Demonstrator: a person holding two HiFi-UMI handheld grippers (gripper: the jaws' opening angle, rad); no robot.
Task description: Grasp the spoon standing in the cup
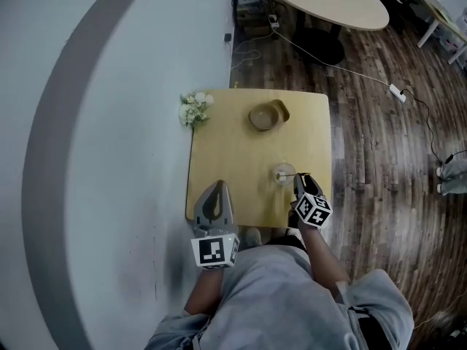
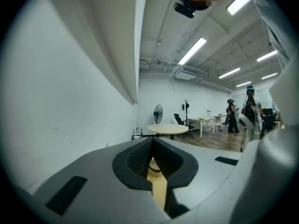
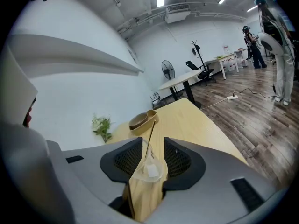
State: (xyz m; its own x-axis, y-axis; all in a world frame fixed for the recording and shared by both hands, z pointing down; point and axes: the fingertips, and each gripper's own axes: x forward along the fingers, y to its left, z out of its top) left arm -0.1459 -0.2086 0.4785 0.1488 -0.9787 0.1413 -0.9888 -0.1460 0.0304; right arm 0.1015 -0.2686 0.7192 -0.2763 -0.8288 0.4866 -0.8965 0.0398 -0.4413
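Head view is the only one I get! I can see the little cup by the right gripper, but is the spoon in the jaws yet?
Observer: Not yet. The right gripper view shows the right gripper with its jaws apart and the clear cup in the gap between them.
Operator: So where's the spoon?
Observer: The spoon stands in the cup. Its thin handle leans up through the gap, and the jaws are not closed on it.
Operator: What about the other gripper?
Observer: The left gripper holds nothing. Its own view shows only a narrow gap between its jaws.
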